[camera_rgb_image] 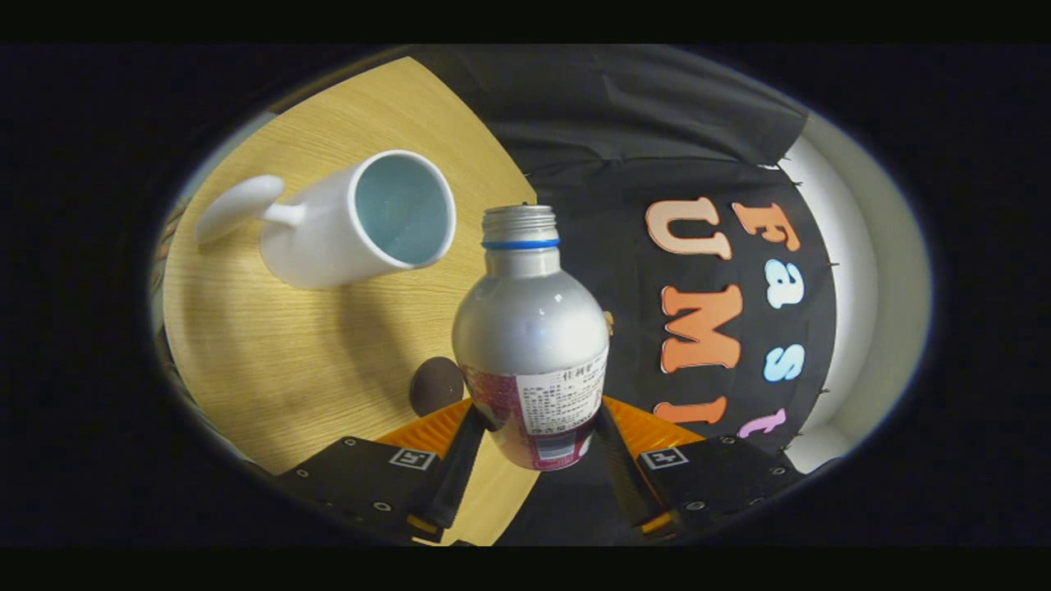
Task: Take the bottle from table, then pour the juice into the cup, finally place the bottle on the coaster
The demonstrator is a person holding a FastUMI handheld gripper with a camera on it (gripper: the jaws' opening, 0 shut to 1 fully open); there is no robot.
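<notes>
Seen from the gripper view: one silver bottle (530,328), uncapped, with a blue ring under its threaded neck and a printed label low on its body; one white cup (353,220) with a handle, its mouth turned toward the bottle's neck; one dark round coaster (435,384). Resting on a wooden table (271,361), cup beyond the fingers and off to one side, coaster just ahead of one finger, partly hidden by the bottle. Clamped between both fingers of the gripper (534,427), closed partway onto the bottle's lower body, held clear of the table.
</notes>
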